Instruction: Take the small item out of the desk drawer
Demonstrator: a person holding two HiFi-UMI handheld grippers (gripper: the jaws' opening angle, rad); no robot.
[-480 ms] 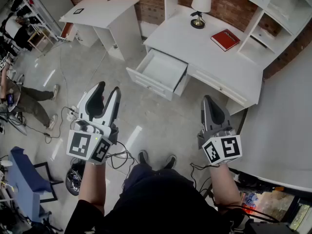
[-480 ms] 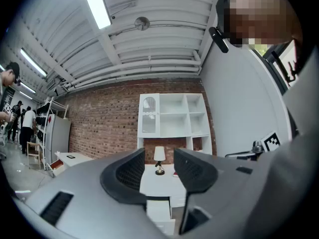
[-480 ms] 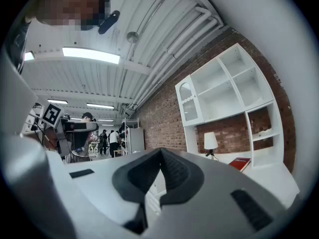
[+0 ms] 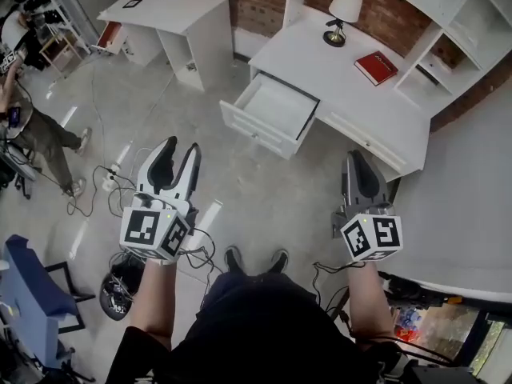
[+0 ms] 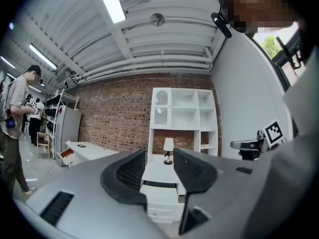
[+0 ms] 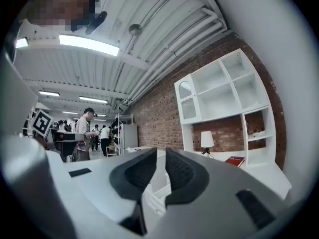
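Brick-walled room: white desk [image 4: 352, 78] at 12 o'clock, its white drawer [image 4: 270, 112] pulled open, small item not discernible inside. Left gripper [image 4: 179, 150] jaws wide, empty; right gripper [image 4: 357, 158] barely parted, empty.

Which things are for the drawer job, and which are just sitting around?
For the job: open drawer, white desk, left claw, right claw. The small item itself isn't visible.

Just lying about: lamp, red book, other white desk, shelves.
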